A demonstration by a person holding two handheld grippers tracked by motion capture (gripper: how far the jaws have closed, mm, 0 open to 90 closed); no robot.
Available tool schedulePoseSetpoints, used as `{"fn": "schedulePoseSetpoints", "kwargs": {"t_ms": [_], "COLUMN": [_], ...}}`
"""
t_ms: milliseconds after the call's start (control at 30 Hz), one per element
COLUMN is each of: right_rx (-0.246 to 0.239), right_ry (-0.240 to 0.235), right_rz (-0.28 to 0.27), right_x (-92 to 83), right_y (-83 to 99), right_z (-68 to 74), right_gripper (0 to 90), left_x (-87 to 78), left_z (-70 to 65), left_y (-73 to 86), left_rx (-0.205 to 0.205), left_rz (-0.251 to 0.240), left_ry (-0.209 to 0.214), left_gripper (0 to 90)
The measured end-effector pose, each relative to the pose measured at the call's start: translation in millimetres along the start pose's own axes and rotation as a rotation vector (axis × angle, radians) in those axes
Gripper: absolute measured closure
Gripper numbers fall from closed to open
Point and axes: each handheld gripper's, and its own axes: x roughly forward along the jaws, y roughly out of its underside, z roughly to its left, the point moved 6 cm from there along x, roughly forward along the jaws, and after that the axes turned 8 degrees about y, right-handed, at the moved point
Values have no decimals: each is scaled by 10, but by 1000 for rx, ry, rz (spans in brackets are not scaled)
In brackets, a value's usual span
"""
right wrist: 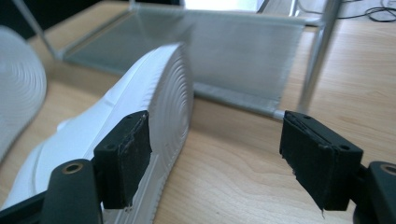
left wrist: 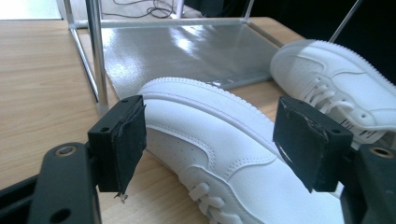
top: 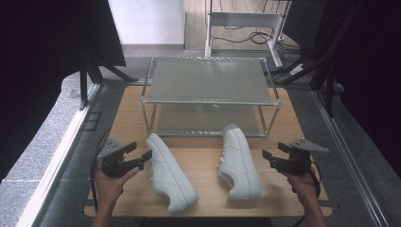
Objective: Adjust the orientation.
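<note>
Two white shoes (top: 171,174) (top: 239,161); one two-shelf rack (top: 210,100); two tongs (top: 136,154) (top: 273,154) open.

L gripper (top: 137,155): blk, grey tri plate | R gripper (top: 273,153): same, blk cable

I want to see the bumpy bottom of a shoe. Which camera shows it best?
The right gripper view: the right shoe lies tipped, its ringed sole facing the camera. The high view shows that shoe from above; the left gripper view shows its laced upper.
</note>
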Motion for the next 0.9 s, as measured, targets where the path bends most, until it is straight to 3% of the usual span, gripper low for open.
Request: {"fn": "schedulePoseSetpoints", "kwargs": {"t_ms": [67,133,200,333,500,700,800,867,900], "right_rx": [31,55,70,30,42,48,89,104,118], "right_ry": [16,38,23,28,31,35,49,52,55], "right_rz": [-22,-31,-21,-14,-25,-3,14,10,11], "right_x": [-20,-14,6,26,31,53,53,52,35], "right_y": [13,37,72,79,44,95,138,140,139], "right_z": [-73,-136,-137,-85,-106,-129,-188,-202,-216], "right_gripper": [255,272,291,291,295,298,302,303,305], "left_x": [-23,-35,-39,-72,-142,-160,-135,-142,-175], "left_z": [-3,-19,-38,-14,18,31,7,4,12], "left_y": [10,12,20,47,72,50,77,86,99], "left_rx": [-22,-18,-10,-39,-66,-93,-139,-146,-154], "left_rz": [-24,-30,-23,-35,-46,-58,-29,-18,-3], "left_ry": [11,-7,-24,-53,-62,-51,-16,-11,-1], "left_gripper": [278,305,316,368,394,494,602,637,697]}}
